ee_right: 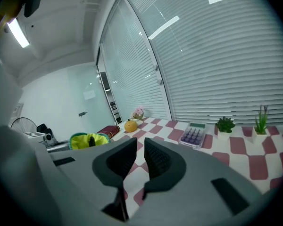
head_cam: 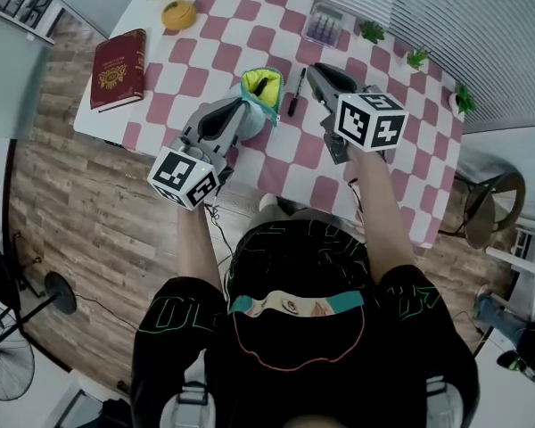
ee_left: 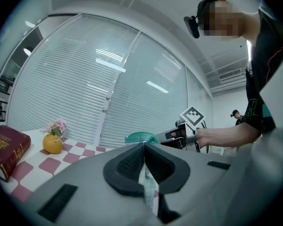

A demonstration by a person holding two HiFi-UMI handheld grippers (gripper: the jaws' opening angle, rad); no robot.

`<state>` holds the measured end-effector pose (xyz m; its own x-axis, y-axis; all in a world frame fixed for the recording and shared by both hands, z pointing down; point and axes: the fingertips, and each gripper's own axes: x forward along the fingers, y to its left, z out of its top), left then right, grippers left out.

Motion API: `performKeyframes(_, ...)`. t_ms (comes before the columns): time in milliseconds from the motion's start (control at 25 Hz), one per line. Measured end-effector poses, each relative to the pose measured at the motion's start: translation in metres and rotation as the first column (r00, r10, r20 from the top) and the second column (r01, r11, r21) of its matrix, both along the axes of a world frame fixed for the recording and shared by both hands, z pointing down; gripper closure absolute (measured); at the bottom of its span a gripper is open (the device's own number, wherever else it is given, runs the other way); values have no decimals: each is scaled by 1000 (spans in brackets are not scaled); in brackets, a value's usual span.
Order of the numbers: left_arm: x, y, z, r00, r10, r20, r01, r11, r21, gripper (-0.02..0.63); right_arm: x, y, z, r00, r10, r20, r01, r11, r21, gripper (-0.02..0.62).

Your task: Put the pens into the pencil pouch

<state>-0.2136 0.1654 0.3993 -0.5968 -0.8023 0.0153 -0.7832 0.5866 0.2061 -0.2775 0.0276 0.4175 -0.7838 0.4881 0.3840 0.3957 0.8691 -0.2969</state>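
The teal pencil pouch [head_cam: 261,96] with yellow lining stands open on the checkered table [head_cam: 401,168], and a black pen [head_cam: 260,86] sticks up inside it. Another black pen [head_cam: 296,94] lies on the cloth just right of the pouch. My left gripper [head_cam: 243,111] is shut on the pouch's near edge; in the left gripper view its pads [ee_left: 132,161] pinch the fabric below the teal rim [ee_left: 141,136]. My right gripper [head_cam: 314,68] hovers right of the loose pen, jaws a little apart with nothing between them [ee_right: 140,147]. The right gripper view shows the pouch [ee_right: 88,141] at left.
A red book [head_cam: 118,68] lies at the table's left end, with an orange vase of flowers [head_cam: 178,13] beyond it. A calculator [head_cam: 325,22] and small potted plants [head_cam: 371,31] line the far edge. A stool [head_cam: 495,194] stands off the right end.
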Motion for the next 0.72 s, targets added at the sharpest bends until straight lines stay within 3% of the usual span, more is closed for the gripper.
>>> performKeyframes(440,-12,14,7,1000,-2,-16,2,1000,15,604,-39,-15,57,979,60,-195,-44,995,84,541)
performKeyframes(720,-25,16,15,999,4,-35,-3,1000,25,604,-51,-16,110,926,64,-371,-30,995,98,540)
